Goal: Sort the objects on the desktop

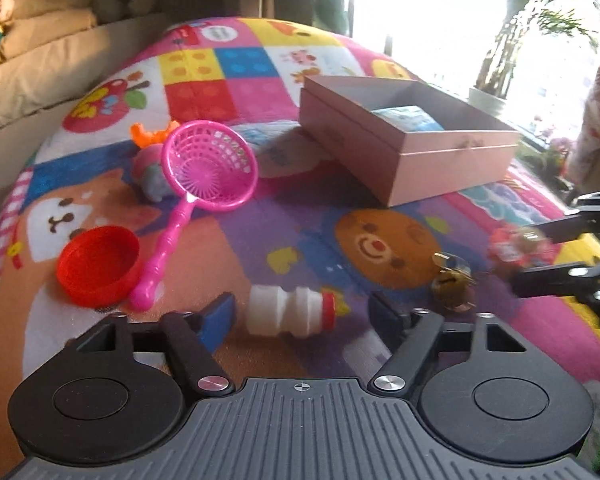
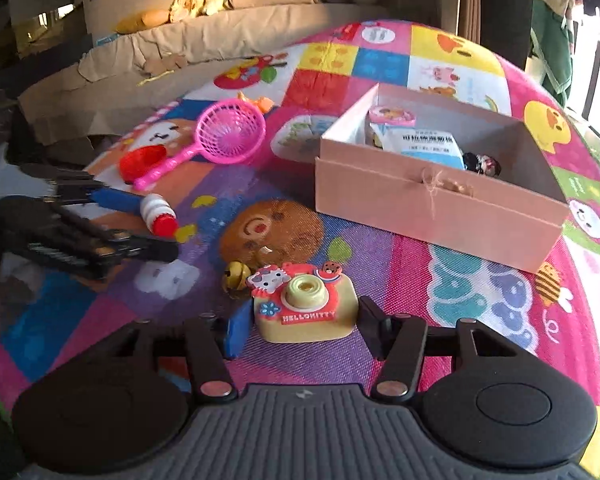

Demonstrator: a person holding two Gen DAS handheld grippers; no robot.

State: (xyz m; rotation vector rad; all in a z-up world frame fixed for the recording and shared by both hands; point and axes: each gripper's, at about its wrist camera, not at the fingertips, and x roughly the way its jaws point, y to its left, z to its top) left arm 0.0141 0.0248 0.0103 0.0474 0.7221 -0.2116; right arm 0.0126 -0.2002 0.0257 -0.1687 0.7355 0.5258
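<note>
On the mat: 1 pink box [image 2: 436, 208] at 2 o'clock, 1 pink strainer [image 1: 204, 168] and 1 red cup [image 1: 98, 266] at 10 o'clock, 1 white bottle [image 1: 290, 310], 1 toy camera [image 2: 304, 306], 2 brass bells [image 1: 452, 280], 2 grippers.

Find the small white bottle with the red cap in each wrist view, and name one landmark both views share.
Left wrist view: the white bottle lies on its side at bottom centre, between the open fingers of the left gripper.
Right wrist view: the same bottle sits at mid-left, at the left gripper's blue fingertip.
Shared landmark: the pink strainer, beyond the bottle in both.
</note>
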